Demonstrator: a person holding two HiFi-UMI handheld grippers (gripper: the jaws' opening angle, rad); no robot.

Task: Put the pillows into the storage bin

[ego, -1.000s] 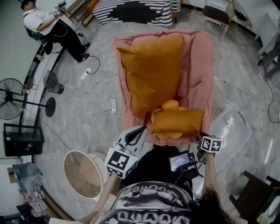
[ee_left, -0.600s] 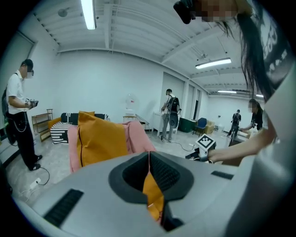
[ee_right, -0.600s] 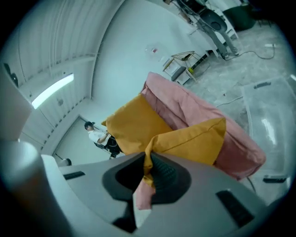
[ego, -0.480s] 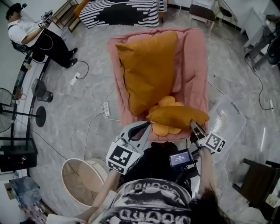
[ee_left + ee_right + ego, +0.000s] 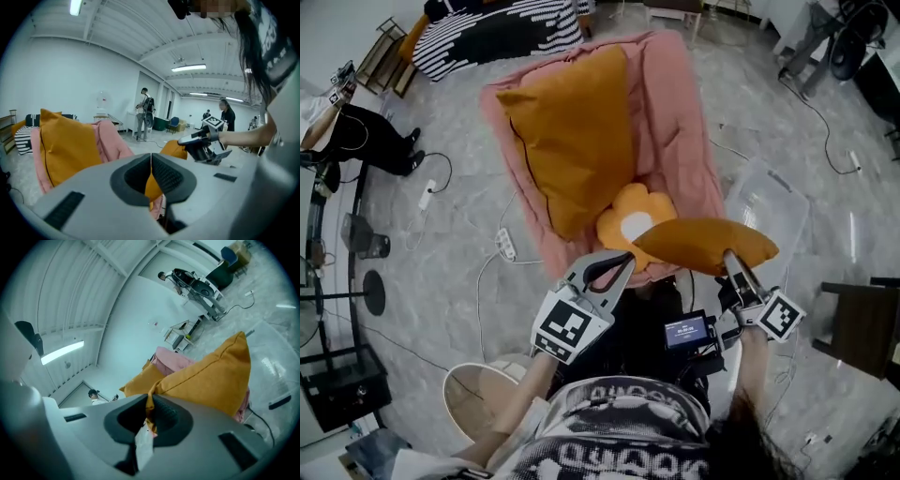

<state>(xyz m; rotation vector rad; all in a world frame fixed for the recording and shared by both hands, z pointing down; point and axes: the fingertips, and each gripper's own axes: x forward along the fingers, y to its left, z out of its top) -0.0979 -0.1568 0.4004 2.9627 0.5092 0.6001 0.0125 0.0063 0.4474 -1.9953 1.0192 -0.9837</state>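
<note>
The small orange pillow (image 5: 705,246) hangs in the air off the near end of the pink floor sofa (image 5: 675,122), pinched at one corner by the right gripper (image 5: 729,258). That gripper's jaws have just been closing and are now almost together on the corner seam, with the pillow's white label (image 5: 143,446) dangling between the pads. A second ago this pillow lay on top of the flower-shaped cushion (image 5: 630,225). It has since been raised clear, so the cushion's white centre is uncovered at about 9 o'clock from the pillow. The clear storage bin (image 5: 773,202) stands on the floor at about 1 o'clock from the pillow, near it but not yet under it, and it looks empty. I judge the pick-up done and the carry to the bin the step in hand. A grip on one corner may let the pillow swing or sag on the way. The left gripper (image 5: 623,258) hovers at 9 o'clock from the right one, its jaws together on nothing. The large orange pillow (image 5: 567,141) leans on the sofa at 11 o'clock, untouched and left for later.
</note>
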